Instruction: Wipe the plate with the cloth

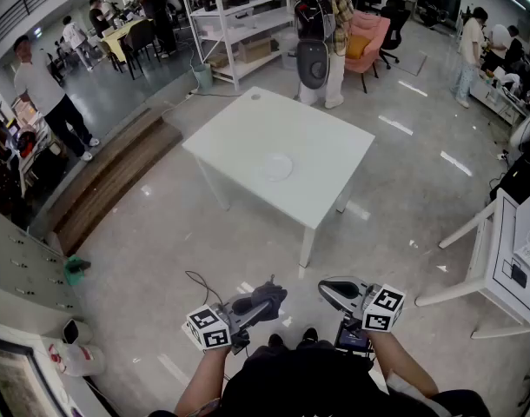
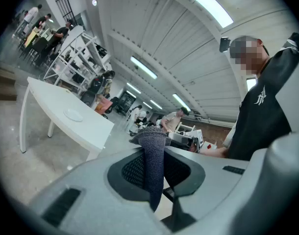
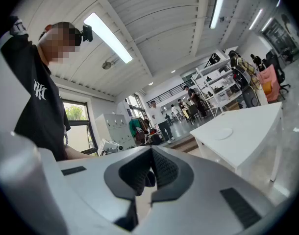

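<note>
Left gripper (image 1: 258, 304) jaws clamp the cloth (image 2: 153, 156); right gripper (image 1: 336, 292) jaws closed, empty. Plate (image 1: 278, 166) sits well apart on the table (image 1: 239, 133). Advise approaching first and keeping the grip firm.

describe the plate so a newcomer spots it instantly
Find the white table standing alone mid-floor, ahead of the person. Near its middle lies the plate: a low round disc, white on white, marked only by its faint rim.
</note>
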`<state>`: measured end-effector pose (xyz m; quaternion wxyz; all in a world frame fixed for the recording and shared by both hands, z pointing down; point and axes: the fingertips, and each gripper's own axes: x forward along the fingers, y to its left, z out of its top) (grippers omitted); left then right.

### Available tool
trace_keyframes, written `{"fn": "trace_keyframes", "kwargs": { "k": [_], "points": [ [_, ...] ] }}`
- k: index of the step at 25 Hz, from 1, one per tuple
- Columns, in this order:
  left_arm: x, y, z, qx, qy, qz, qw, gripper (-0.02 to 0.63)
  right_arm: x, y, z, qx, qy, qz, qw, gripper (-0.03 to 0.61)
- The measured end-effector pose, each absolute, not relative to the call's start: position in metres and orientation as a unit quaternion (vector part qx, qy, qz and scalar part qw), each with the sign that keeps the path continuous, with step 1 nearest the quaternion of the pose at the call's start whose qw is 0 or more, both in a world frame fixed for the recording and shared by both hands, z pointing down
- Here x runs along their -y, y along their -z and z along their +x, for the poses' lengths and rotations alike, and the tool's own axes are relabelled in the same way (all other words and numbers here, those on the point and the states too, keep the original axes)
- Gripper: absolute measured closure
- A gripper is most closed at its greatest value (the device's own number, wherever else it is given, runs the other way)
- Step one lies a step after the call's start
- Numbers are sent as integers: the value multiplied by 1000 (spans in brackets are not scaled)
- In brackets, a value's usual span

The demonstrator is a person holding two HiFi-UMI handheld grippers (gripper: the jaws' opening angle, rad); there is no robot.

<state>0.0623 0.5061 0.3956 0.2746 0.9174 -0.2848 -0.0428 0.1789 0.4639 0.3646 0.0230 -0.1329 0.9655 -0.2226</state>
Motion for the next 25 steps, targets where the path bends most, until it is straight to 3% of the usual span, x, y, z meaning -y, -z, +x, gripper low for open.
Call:
{"fn": "trace_keyframes", "kwargs": {
  "k": [25],
  "points": [
    [-457, -415, 88, 324, 30, 907, 268, 563, -409, -382, 218, -963, 241, -111, 43, 572]
  ]
}}
